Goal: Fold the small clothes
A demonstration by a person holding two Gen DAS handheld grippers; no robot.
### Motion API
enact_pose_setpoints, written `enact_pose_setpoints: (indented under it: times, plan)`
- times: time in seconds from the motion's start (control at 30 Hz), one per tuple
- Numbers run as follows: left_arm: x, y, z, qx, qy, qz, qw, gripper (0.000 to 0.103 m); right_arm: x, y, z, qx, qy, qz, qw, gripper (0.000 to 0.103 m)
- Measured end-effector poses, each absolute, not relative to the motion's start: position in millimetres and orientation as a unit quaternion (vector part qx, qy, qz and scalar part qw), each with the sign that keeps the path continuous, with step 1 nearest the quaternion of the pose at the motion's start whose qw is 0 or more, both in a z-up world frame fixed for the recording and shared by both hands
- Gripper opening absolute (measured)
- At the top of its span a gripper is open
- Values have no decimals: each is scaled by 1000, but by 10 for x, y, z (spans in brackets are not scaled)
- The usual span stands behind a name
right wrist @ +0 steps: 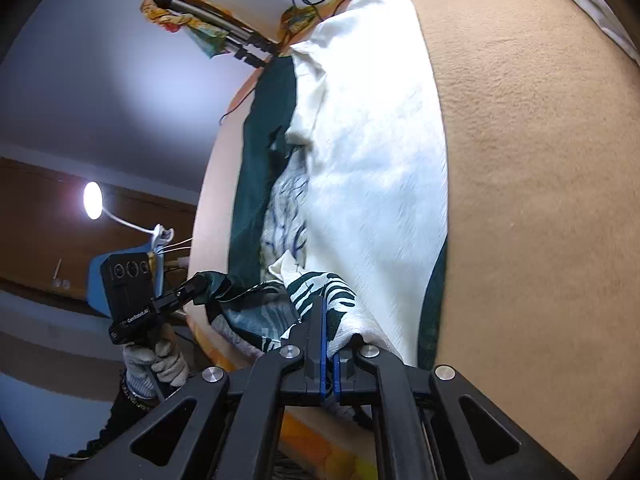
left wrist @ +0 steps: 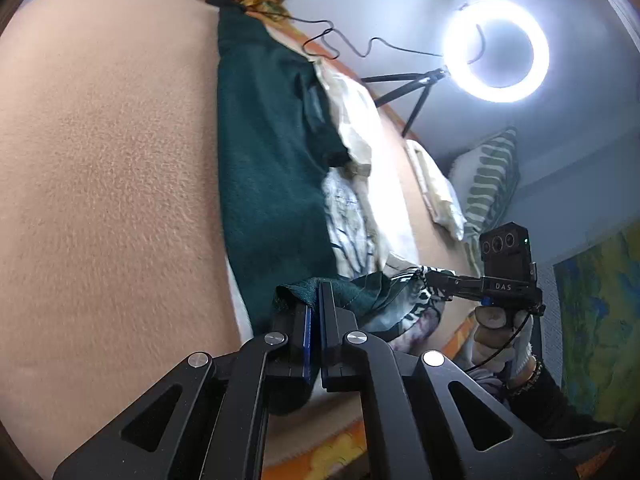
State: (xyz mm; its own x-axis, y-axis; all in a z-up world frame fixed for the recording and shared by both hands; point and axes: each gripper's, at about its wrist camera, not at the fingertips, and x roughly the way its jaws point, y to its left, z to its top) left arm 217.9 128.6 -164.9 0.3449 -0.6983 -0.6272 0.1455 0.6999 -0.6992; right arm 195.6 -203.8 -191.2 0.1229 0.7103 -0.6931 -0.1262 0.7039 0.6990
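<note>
A small garment, dark green outside with a white and leaf-patterned inside, lies stretched along the beige blanket. My left gripper is shut on its green near corner. My right gripper shows on the right, held by a gloved hand and pinching the patterned corner. In the right wrist view my right gripper is shut on the white and patterned edge of the garment. The left gripper grips the green corner at left. The near edge hangs lifted between both grippers.
A lit ring light on a small tripod stands at the far bed edge, its black cable trailing. A folded white cloth and a striped pillow lie at right. A desk lamp and a blue chair stand beyond the bed.
</note>
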Motion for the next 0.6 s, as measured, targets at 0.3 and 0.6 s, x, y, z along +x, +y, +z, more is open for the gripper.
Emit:
enact_pose_setpoints:
  times: [0.3,0.6]
  plan:
    - [2226,1359,-1636,-264,498,-248,788,9,2047,-2286,-1917,274,578,282,715,37]
    - [2101,1427,-1313,-240,453,-240,824,32,1647,-2190,-1538,176,555,331,743,30]
